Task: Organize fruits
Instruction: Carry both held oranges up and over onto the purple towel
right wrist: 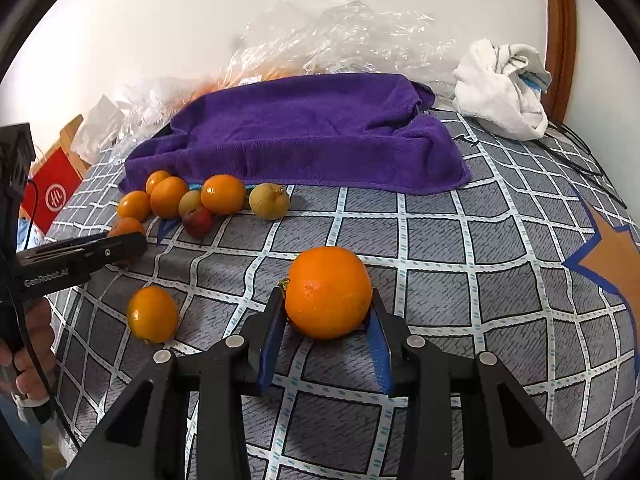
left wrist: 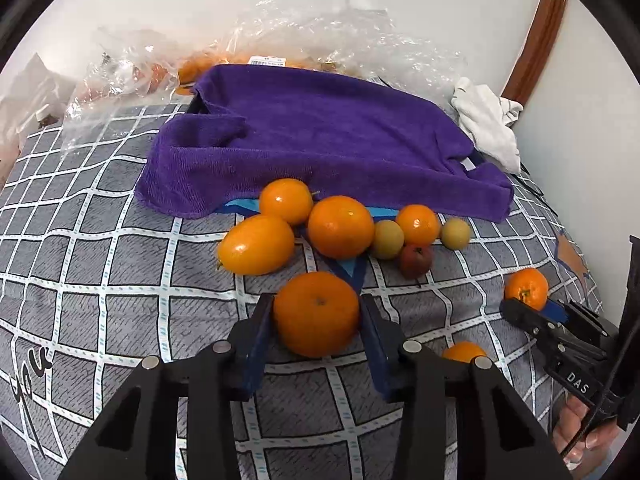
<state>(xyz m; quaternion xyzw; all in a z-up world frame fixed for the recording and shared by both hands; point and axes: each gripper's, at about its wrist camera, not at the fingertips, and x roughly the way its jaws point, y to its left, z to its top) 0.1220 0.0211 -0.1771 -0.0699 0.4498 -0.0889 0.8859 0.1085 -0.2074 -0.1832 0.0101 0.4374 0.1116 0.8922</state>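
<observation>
We see the left gripper (left wrist: 318, 320) clamped on a round orange (left wrist: 316, 314), its blue pads (left wrist: 260, 344) pressing both sides of the fruit, which sits low over the checked bedcover (left wrist: 100, 240). At twelve o'clock from that orange lies a cluster of fruit (left wrist: 340, 226): several more oranges, two pale yellowish fruits and one small dark red one, all touching or nearly so, just beside the front edge of a purple towel (left wrist: 320, 132). The right gripper (right wrist: 328, 308) is likewise closed on a second orange (right wrist: 329, 292), with its blue pads (right wrist: 272, 344) tight against the peel. At nine o'clock from this orange a smaller orange (right wrist: 153, 314) rests alone on the bedcover. Crumpled clear plastic bags (right wrist: 340, 36) lie behind the towel against the wall, seemingly with more oranges inside, though the plastic blurs them. A bunched white cloth (right wrist: 500, 88) sits at two o'clock, near the wooden frame (right wrist: 560, 32). A hand (right wrist: 34, 344) shows at the left edge.
</observation>
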